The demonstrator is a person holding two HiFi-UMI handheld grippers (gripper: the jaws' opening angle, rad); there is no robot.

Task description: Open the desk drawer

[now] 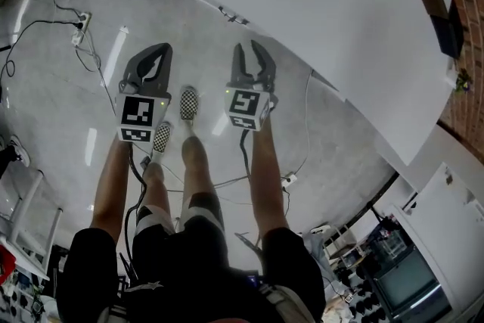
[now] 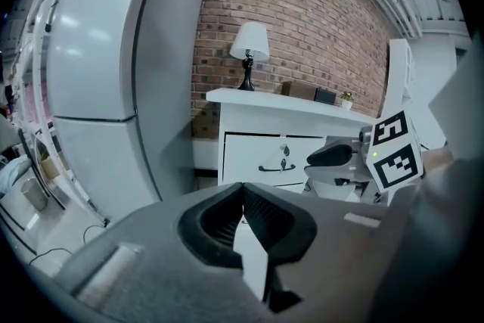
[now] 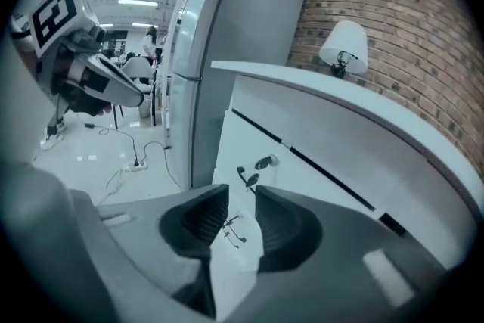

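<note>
The white desk [image 1: 325, 19] shows only its top in the head view; its drawers are hidden beneath. In the left gripper view the top drawer [image 2: 249, 151] is closed, with a dark handle [image 2: 276, 166] and a key [image 2: 285, 151] above it. The right gripper view shows the same drawer front [image 3: 234, 144], handle [image 3: 246, 176] and key [image 3: 265, 161] closer, still apart from my jaws. My right gripper [image 3: 242, 193] [image 1: 252, 45] is open with nothing gripped. My left gripper [image 2: 242, 189] [image 1: 160, 49] is shut and empty, further from the desk.
A tall grey fridge [image 2: 98, 64] [image 3: 227, 49] stands left of the desk. A lamp [image 2: 249, 49] and small boxes [image 2: 302, 91] sit on the desk by the brick wall. A lower drawer handle [image 3: 234, 231] shows beneath. Cables and a power strip [image 1: 82, 26] lie on the floor.
</note>
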